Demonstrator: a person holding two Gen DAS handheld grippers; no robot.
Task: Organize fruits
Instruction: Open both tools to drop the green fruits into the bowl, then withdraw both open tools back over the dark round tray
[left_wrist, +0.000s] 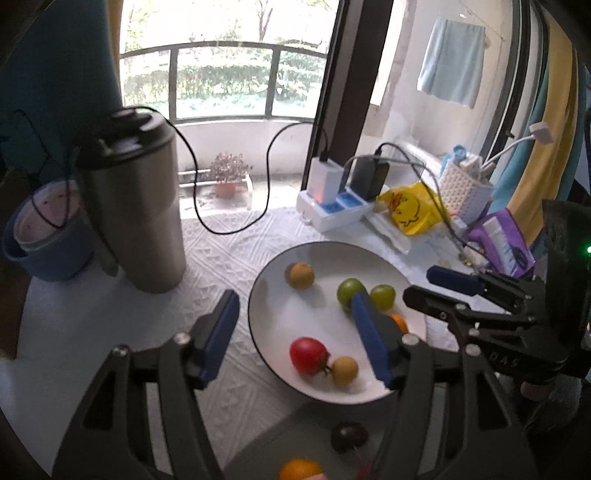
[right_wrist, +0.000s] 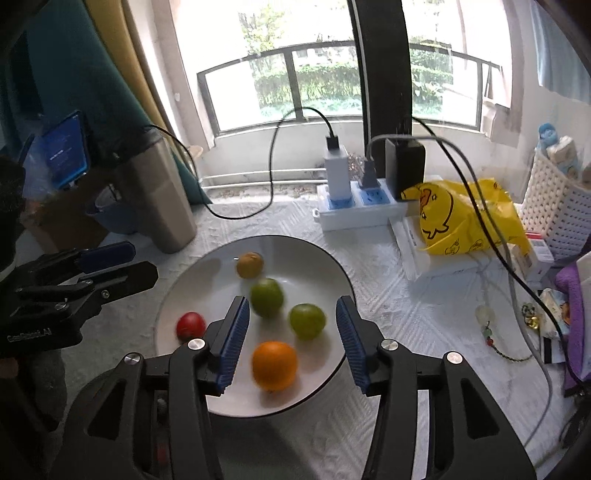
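While both grippers hang over the plate (right_wrist: 343, 280) with jaws released and empty, the orange (right_wrist: 274, 365) lies between the right gripper (right_wrist: 291, 343) jaws. Round, smooth, likely light, it may roll; take it across its middle. The left gripper (left_wrist: 295, 332) hovers beside.

your plate (right_wrist: 334, 273) sits mid-table (right_wrist: 388, 306), with the tomato (right_wrist: 190, 325) at its left and the orange (right_wrist: 274, 365) nearest you. the flask (right_wrist: 162, 199) stands behind it to the left, the power strip (right_wrist: 360, 212) behind, and the basket (right_wrist: 554, 218) far right.
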